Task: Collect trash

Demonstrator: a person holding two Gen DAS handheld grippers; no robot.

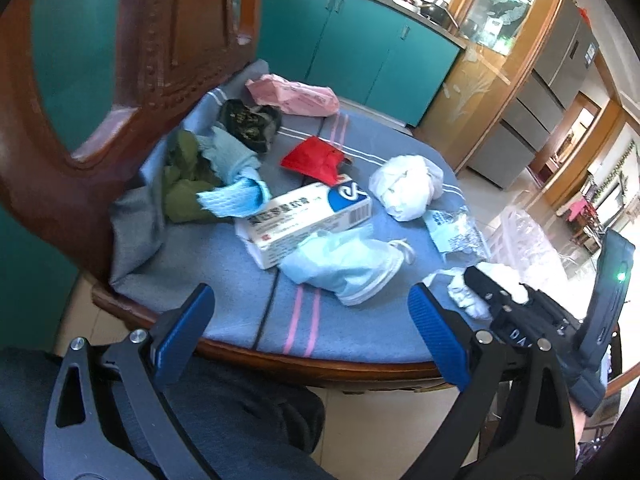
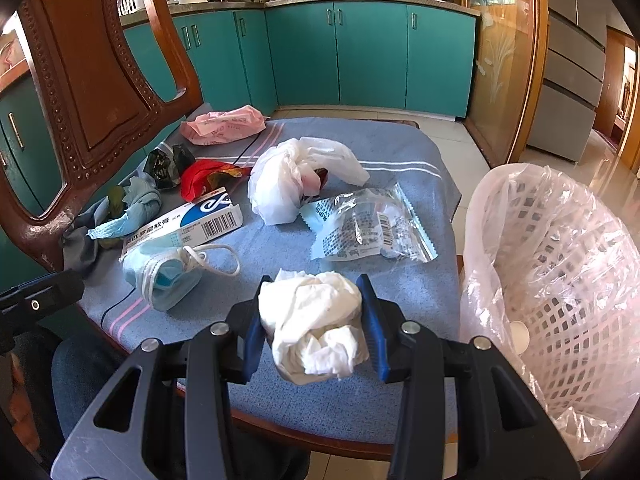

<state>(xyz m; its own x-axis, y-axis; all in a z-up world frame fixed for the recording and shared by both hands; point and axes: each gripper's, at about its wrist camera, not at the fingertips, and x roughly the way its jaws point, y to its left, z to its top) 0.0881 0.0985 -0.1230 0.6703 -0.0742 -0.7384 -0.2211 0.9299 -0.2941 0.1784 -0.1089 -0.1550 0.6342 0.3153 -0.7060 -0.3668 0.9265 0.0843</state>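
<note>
Item: crumpled white tissue wad [image 2: 316,328], at 6 o'clock on the cloth-covered chair seat [image 2: 400,168], pinched between the blue pads of the right claw [image 2: 316,326]. Likely light, soft, compressible; a hold across its bulk suits it, loose tails may slip. Destination: bag-lined basket [image 2: 560,280], at 3 o'clock. Left claw [image 1: 310,336]: spread wide, empty, near face mask [image 1: 344,268].

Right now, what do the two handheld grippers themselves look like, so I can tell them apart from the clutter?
Both are matching: the left gripper and right gripper have matte black linkage arms with teardrop cutouts and silver pivot pins, ending in blue ribbed finger pads. From the left view, the right unit's black body carries white lettering and a small green light.
</note>
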